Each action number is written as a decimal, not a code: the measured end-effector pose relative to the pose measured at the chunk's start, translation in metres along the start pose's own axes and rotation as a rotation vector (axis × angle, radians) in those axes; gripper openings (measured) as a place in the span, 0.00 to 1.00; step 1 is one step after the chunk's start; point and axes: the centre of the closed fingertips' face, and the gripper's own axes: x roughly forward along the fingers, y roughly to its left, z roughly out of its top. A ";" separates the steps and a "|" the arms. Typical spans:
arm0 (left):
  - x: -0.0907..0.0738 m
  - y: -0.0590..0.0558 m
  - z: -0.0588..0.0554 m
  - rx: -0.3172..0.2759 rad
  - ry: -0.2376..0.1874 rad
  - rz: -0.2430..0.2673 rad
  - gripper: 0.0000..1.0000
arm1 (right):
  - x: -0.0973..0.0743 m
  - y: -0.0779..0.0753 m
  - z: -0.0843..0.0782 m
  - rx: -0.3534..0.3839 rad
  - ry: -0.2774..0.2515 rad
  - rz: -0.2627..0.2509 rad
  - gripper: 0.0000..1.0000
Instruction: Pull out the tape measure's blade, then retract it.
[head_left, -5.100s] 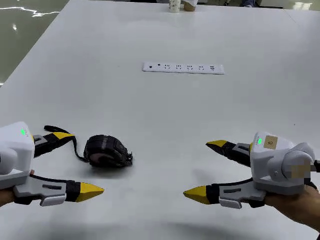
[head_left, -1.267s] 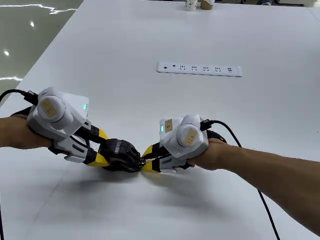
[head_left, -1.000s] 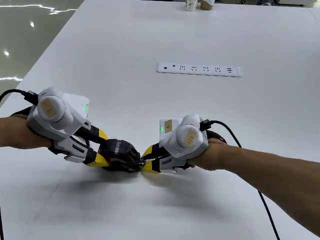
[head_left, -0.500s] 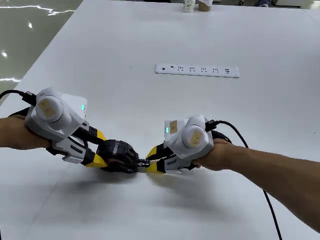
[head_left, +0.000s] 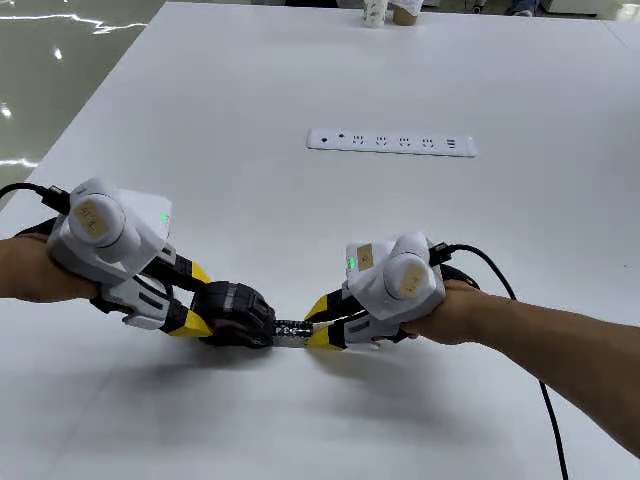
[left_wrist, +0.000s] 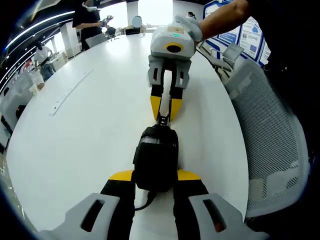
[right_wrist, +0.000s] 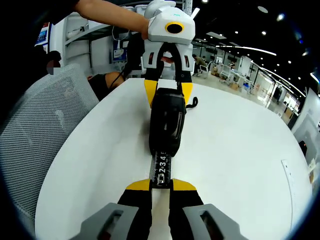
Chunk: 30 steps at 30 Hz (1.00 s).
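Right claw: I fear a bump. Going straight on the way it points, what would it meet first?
Likely the tape measure's black case, just ahead along the short blade that the right claw pinches; the left claw holds it from the far side.

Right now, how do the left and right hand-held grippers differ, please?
The left hand-held gripper clamps the tape measure's black case; the right hand-held gripper pinches its blade. The left's jaws stand wide around the case; the right's are nearly together. Both face each other, low over the white table.

Blade (right_wrist: 161, 172) end unseen inside right hand-held gripper (right_wrist: 161, 186)
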 end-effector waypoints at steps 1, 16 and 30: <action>0.000 0.000 0.000 0.000 0.001 0.000 0.22 | -0.001 0.000 -0.001 0.002 0.001 -0.001 0.08; 0.000 0.000 0.001 -0.012 -0.001 0.001 0.22 | -0.014 0.001 -0.014 -0.001 0.015 -0.009 0.08; 0.000 -0.001 0.001 -0.013 -0.001 0.000 0.23 | -0.027 0.003 -0.025 0.011 0.024 -0.014 0.08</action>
